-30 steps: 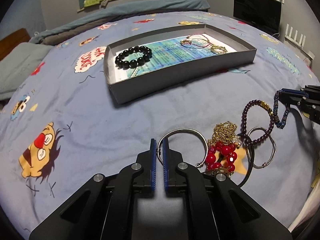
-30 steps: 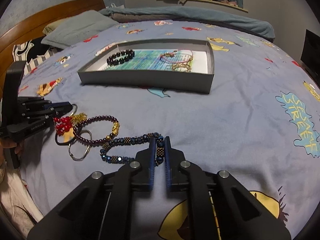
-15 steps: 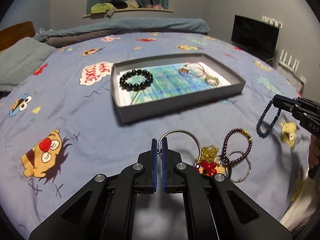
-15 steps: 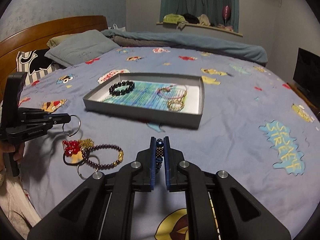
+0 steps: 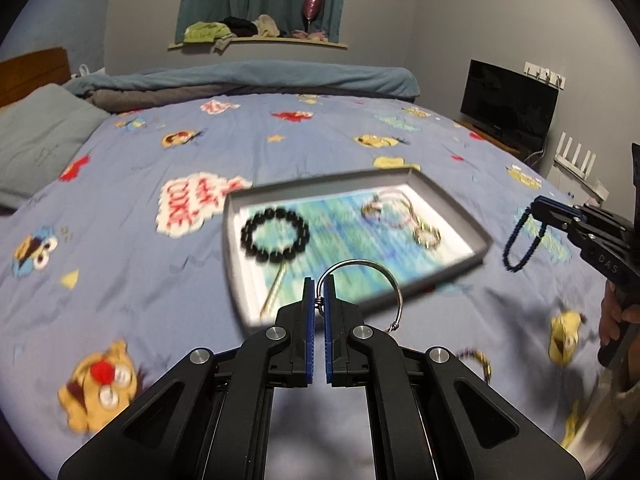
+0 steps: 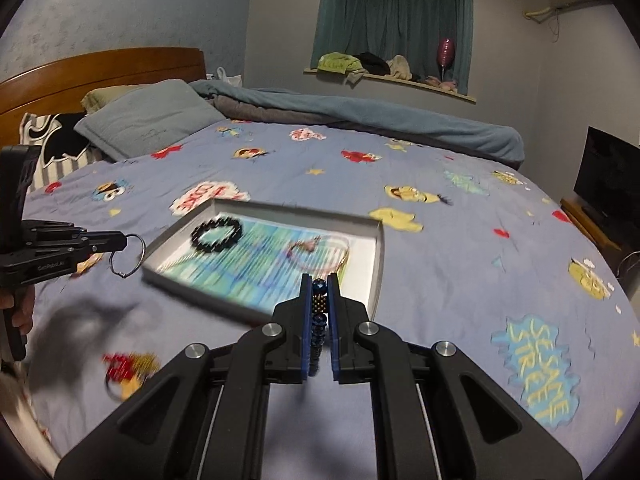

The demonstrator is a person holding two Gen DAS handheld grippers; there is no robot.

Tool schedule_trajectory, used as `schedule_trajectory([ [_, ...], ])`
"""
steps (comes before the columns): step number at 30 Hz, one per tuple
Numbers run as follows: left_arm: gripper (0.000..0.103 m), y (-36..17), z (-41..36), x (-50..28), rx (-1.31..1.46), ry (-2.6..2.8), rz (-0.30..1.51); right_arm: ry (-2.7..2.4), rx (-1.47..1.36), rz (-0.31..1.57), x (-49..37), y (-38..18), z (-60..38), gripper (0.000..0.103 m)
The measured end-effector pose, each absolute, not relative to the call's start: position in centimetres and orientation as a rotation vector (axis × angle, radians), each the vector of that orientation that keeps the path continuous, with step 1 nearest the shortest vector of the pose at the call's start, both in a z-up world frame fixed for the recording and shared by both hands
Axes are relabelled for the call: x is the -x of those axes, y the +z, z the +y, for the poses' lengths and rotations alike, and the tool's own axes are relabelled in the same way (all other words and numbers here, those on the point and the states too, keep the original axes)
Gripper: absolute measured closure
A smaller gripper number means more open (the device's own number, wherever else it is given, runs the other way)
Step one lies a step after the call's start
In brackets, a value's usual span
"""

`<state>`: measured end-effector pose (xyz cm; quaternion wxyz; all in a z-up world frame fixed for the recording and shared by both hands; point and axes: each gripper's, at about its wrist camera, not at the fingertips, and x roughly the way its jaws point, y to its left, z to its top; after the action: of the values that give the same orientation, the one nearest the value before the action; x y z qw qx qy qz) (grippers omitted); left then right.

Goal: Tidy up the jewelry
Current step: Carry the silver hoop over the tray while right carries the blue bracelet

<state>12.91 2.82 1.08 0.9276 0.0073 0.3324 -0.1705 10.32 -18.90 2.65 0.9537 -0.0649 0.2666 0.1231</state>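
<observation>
My left gripper (image 5: 319, 285) is shut on a silver ring bangle (image 5: 360, 268) and holds it in the air before the near edge of the grey tray (image 5: 456, 204). My right gripper (image 6: 320, 282) is shut on a blue beaded bracelet (image 6: 318, 320), which hangs from it to the right of the tray in the left wrist view (image 5: 520, 240). The tray (image 6: 378, 264) holds a black bead bracelet (image 5: 275, 236), thin bangles (image 5: 390, 208) and a gold chain (image 5: 427, 237). More jewelry, red beads and gold (image 6: 128, 364), lies on the bedspread.
The tray sits on a blue cartoon-print bedspread (image 5: 160, 280). Pillows (image 6: 148, 120) and a folded blanket (image 6: 360, 116) lie at the bed's far side. A black TV (image 5: 508, 104) stands to the right. The wooden headboard (image 6: 100, 68) is at the left.
Both grippers have lifted their pieces off the bedspread and moved toward the tray. The remaining jewelry pile has dropped low and behind in both views.
</observation>
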Motion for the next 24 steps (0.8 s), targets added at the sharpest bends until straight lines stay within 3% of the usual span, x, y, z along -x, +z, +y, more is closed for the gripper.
schedule_trajectory([
  [14,0.098,-1.8,-2.2,-25.2,-0.099,-0.364,0.809,0.276,0.027,0.609,-23.6,1.8,-18.1,0.096],
  [24,0.098,-4.8,-4.1,-30.1,-0.156,-0.339,0.936,0.271,0.017,0.727,-28.5,-1.3,-17.0,0.096],
])
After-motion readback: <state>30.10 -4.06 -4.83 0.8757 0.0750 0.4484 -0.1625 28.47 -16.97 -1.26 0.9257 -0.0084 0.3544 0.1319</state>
